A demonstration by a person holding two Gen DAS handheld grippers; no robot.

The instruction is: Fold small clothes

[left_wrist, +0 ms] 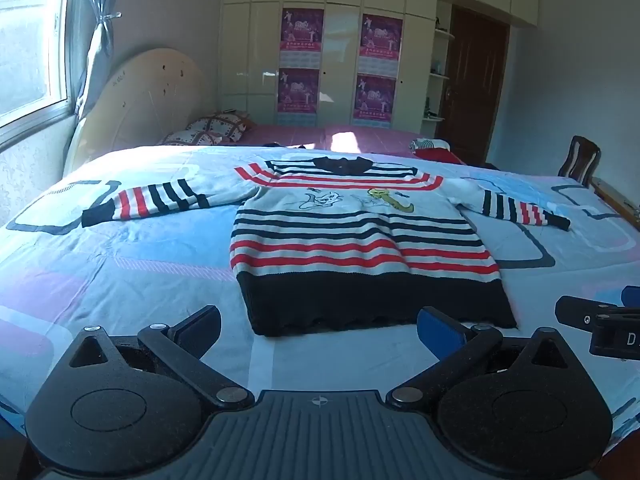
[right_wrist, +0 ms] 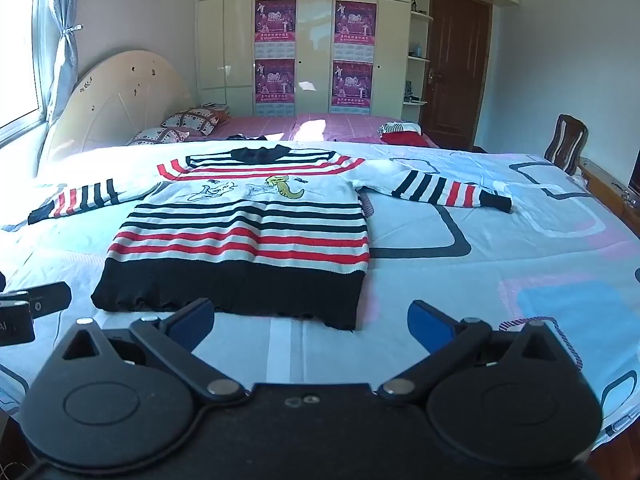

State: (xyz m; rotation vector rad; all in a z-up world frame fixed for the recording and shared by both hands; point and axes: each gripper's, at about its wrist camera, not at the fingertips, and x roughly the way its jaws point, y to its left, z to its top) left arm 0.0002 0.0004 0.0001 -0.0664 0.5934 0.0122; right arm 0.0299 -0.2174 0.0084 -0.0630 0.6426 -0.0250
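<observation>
letter "D" on right gripper (partly cropped)

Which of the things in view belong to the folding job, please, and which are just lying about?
For the job:
- sweater, spread flat on the bed, sleeves out
- left tongs, open
- right tongs, open

Lying about:
- pillows
- red clothes at the far side
- chair
- posters

both wrist cams sit low at the near edge of the bed, facing the far wardrobe; left cam is left of the right one; both share the striped sweater, headboard and door
</observation>
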